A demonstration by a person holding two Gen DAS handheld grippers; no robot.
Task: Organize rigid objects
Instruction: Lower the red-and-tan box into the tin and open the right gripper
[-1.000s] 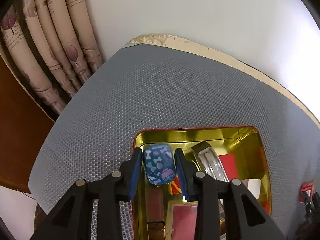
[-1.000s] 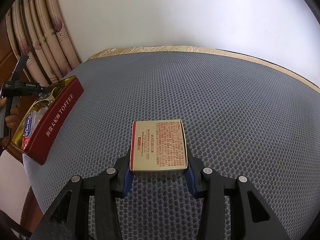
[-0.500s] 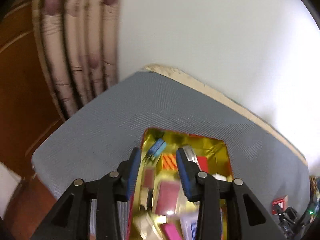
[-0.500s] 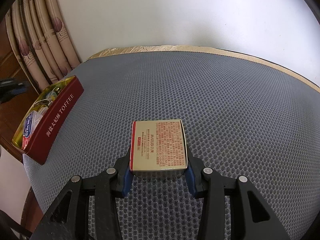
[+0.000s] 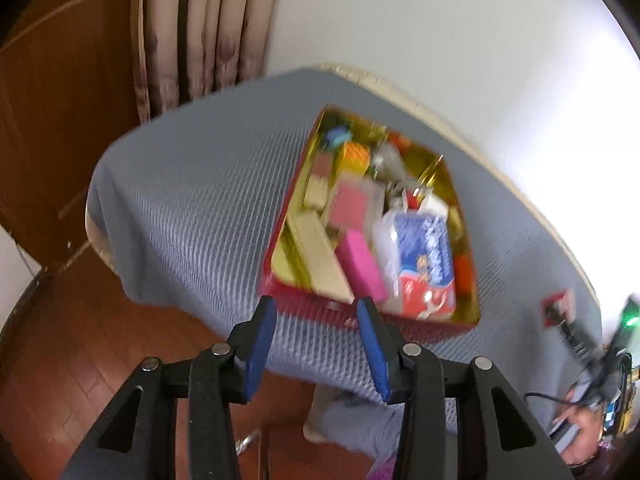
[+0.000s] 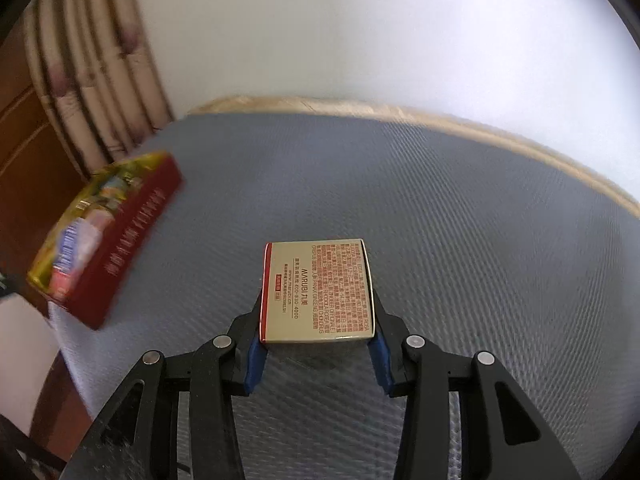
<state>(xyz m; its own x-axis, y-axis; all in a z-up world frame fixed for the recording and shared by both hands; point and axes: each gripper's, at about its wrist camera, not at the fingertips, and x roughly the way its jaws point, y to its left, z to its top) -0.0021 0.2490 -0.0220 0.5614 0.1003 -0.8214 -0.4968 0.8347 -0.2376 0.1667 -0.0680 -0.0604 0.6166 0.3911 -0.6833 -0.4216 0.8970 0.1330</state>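
Note:
A red tin with a gold inside (image 5: pixel 282 240) stands near the corner of the grey mesh table and is packed with small items: a pink bar (image 5: pixel 360 268), a blue-and-red packet (image 5: pixel 424 260) and, in the far corner, a small blue case (image 5: pixel 338 136). My left gripper (image 5: pixel 315 302) hovers in front of the tin's near wall, beyond the table edge, open with nothing between its blue pads. My right gripper (image 6: pixel 318 300) is shut on a cream box with red print (image 6: pixel 320 284), held just above the mesh. The tin (image 6: pixel 136 236) lies to its left.
The grey mesh cover (image 6: pixel 440 208) stretches wide to the right of the box. A beige curtain (image 5: pixel 208 28) and a brown wooden door (image 5: pixel 60 80) stand behind the table corner. Wooden floor (image 5: pixel 80 340) lies below the edge. A person's hand (image 5: pixel 580 428) shows at lower right.
My left gripper let go of the blue case inside the tin, opened and drew back past the tin's near wall. My right gripper kept its grip on the cream box and rose slightly.

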